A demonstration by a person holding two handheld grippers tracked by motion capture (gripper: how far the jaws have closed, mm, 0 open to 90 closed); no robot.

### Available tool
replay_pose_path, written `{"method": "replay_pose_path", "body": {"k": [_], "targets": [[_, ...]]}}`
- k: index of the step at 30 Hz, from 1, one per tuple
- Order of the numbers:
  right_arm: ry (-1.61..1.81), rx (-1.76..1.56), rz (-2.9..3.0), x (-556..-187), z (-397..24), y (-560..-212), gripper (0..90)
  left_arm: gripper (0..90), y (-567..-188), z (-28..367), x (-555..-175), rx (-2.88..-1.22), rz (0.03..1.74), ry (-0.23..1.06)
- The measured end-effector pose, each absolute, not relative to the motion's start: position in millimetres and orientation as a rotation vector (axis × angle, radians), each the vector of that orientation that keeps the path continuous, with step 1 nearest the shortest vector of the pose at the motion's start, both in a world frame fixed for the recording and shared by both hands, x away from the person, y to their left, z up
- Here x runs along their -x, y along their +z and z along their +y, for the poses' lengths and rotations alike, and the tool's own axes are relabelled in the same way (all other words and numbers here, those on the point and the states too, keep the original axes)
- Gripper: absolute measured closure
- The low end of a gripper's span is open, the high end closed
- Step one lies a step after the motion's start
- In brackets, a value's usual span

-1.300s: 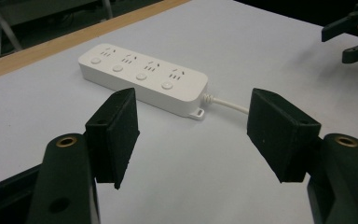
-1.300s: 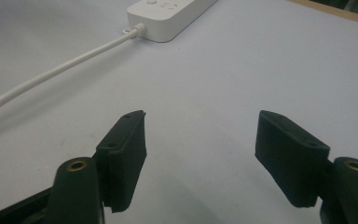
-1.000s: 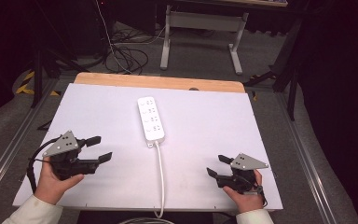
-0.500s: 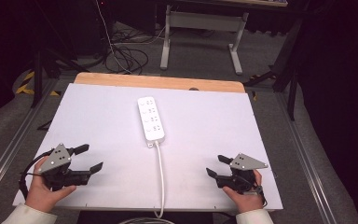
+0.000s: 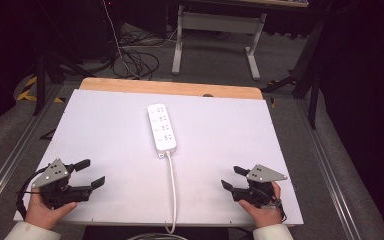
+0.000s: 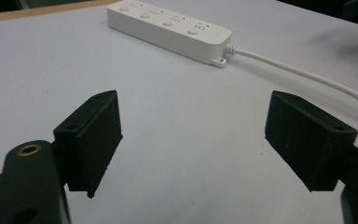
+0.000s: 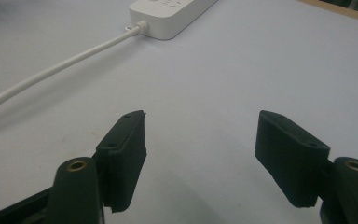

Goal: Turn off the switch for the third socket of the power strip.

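White plastic marks the power strip [image 5: 162, 128], which is laid flat at the middle of the white table top [image 5: 105, 125], its length run along the twelve-to-six line. Its cable [image 5: 171, 195] is led out of the six o'clock end and taken straight down to the near edge, where it drops out of sight. The placing is judged deliberate: the strip sits within equal reach of both hands, and the sockets are kept face up for access.

At seven o'clock from the strip, the left gripper [image 5: 87, 173] is held low over the table with its jaws spread wide and nothing between them; in the left gripper view the strip [image 6: 168, 28] is seen ahead, well apart. At five o'clock, the right gripper [image 5: 232, 177] is held likewise, jaws parted and empty, aimed toward the strip's cable end [image 7: 137, 26]. Both are judged to be parked at rest near the six o'clock edge.

Bare surface is left on every side of the strip. A wooden band [image 5: 170, 88] borders the twelve o'clock edge, and the floor lies beyond the three and nine o'clock edges, so wide sideways sweeps are judged risky only near those rims
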State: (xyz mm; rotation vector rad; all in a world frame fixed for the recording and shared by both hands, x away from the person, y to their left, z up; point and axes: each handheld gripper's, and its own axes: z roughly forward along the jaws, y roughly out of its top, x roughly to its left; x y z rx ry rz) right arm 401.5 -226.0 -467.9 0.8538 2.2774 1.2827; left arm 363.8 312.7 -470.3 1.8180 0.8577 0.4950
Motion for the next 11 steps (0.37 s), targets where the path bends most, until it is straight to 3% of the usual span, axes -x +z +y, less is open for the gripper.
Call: {"method": "replay_pose_path", "body": {"k": [11], "targets": [[1.277,-0.861,2.279,-402.0,-225.7,-468.4,33.8,18.9,-466.4,311.4,-362.7,-1.809,0.902,0.432]]}}
